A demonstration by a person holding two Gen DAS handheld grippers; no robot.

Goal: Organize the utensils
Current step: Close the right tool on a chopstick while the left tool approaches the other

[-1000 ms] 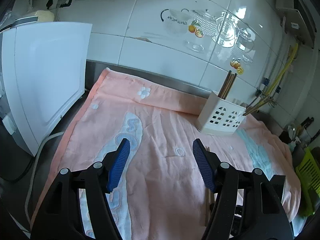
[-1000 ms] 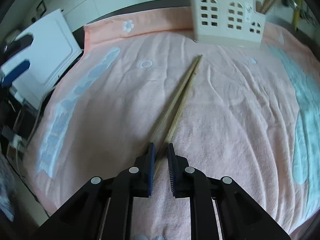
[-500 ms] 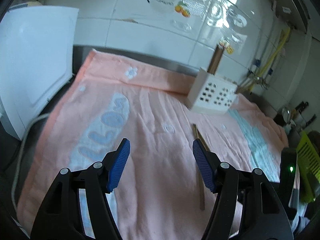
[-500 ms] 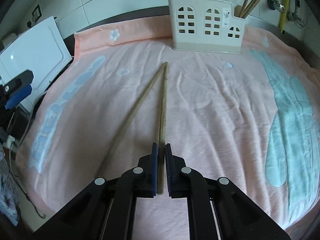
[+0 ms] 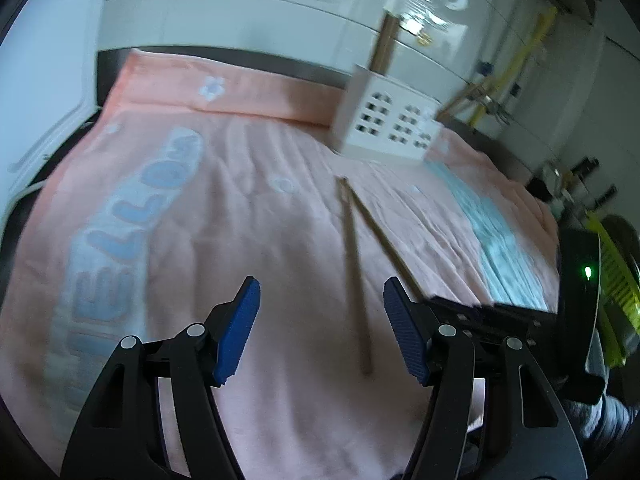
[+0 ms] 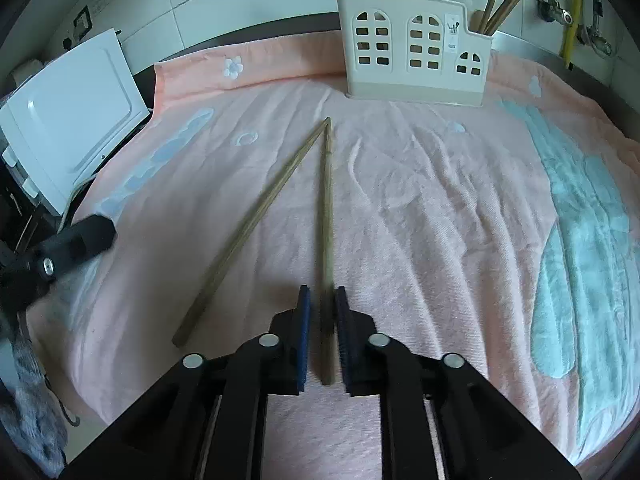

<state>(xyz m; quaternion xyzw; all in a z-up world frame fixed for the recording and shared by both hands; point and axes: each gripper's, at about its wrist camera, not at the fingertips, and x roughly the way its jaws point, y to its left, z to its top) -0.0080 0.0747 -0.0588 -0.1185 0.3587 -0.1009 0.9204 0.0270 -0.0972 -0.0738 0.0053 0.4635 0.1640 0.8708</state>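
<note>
Since a moment before: right gripper (image 6: 321, 322) eased from clamped to narrowly parted around one chopstick (image 6: 327, 216), pads not visibly gripping; second chopstick (image 6: 256, 216) splayed away leftward. Left gripper (image 5: 321, 330) spread wide, empty, hovering over towel (image 6: 420, 208). Holder (image 6: 416, 50) straight ahead, already stocked. Judged remaining: both loose chopsticks unstowed.

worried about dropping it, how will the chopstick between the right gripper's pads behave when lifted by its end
The chopstick looks like thin, straight wood, so probably stiff and light. Held near one end by the right gripper, it may droop or pivot. Its far tip touches the other chopstick, which might get nudged.
</note>
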